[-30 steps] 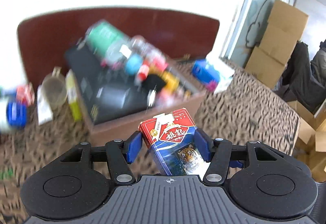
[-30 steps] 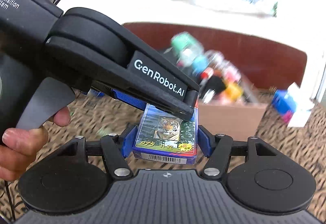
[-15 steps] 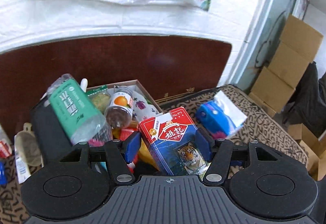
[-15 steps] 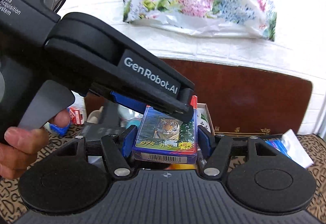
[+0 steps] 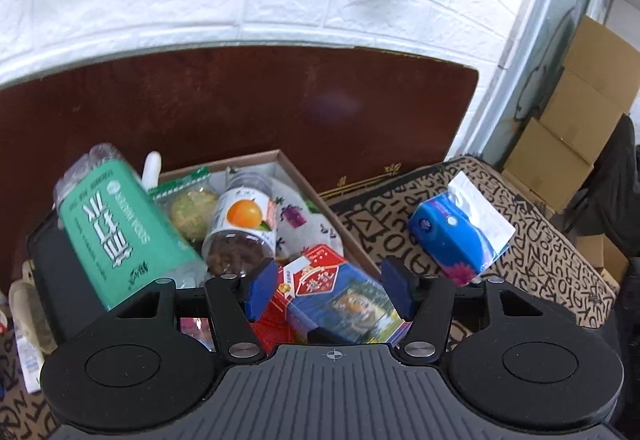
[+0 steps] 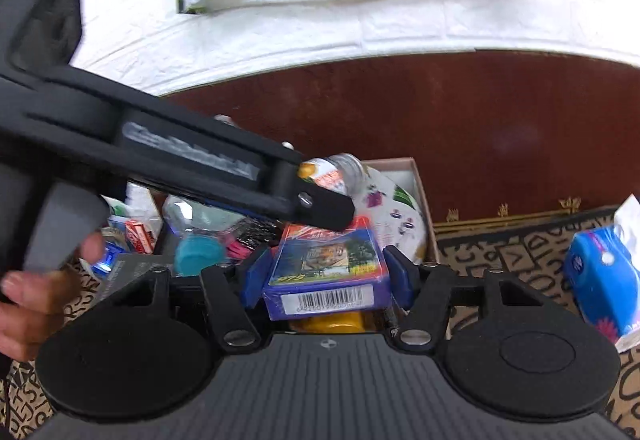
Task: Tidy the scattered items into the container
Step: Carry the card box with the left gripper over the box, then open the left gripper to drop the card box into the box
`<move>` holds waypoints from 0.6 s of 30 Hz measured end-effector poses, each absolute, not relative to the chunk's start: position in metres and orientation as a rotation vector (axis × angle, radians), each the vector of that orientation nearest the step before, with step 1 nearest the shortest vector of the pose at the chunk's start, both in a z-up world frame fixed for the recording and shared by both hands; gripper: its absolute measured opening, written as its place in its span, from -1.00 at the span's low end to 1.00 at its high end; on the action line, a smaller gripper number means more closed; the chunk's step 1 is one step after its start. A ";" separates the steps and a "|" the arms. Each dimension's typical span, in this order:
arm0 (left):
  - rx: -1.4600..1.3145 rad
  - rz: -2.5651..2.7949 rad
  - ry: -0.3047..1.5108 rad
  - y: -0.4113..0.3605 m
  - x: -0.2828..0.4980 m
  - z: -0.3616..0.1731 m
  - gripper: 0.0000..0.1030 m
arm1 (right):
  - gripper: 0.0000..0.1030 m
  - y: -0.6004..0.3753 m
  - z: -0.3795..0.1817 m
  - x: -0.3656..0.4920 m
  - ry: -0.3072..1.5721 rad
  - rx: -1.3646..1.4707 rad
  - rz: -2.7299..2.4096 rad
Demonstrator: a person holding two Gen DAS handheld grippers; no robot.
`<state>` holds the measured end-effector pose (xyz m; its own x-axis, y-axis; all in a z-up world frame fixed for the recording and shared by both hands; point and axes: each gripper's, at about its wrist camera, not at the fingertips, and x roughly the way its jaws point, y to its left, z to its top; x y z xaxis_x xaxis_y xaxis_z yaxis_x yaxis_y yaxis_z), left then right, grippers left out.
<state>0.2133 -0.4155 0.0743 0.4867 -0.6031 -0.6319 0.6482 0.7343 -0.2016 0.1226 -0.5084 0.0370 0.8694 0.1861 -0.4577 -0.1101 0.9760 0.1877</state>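
Observation:
Both grippers hover over a cardboard box [image 5: 304, 176] packed with items. A blue and red card pack with a tiger picture [image 5: 340, 300] lies tilted between the pads of my left gripper [image 5: 328, 290], whose jaws stand apart from it. A second tiger pack [image 6: 326, 276] sits between the pads of my right gripper [image 6: 326, 280], also with gaps on both sides. The left gripper's black body [image 6: 180, 160] crosses the right wrist view just above that pack. The box [image 6: 420, 184] holds a green-labelled bottle [image 5: 116, 232] and an orange-labelled jar [image 5: 240, 228].
A blue tissue pack [image 5: 460, 236] lies on the patterned cloth [image 5: 520, 240] right of the box; it also shows in the right wrist view [image 6: 600, 272]. A dark red headboard [image 5: 280, 108] and white wall stand behind. Small items [image 5: 24, 320] lie left of the box.
Both grippers moved forward over the box and lower. Their jaws opened, and both tiger packs have slipped down from the pads towards the box contents.

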 end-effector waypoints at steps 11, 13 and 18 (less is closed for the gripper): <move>0.097 -0.774 0.682 -0.416 0.195 0.085 0.71 | 0.26 -0.497 0.026 0.148 0.524 0.156 0.151; 0.105 -0.775 0.651 -0.414 0.190 0.089 0.76 | 0.28 -0.496 0.025 0.149 0.525 0.149 0.145; 0.081 -0.752 0.600 -0.405 0.178 0.097 1.00 | 0.79 -0.498 0.030 0.138 0.485 0.149 0.132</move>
<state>0.1785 -0.4046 0.0967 0.5719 -0.6184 -0.5390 0.6633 0.7352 -0.1396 0.1385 -0.4983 0.0298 0.8765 0.1618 -0.4533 -0.0910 0.9805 0.1740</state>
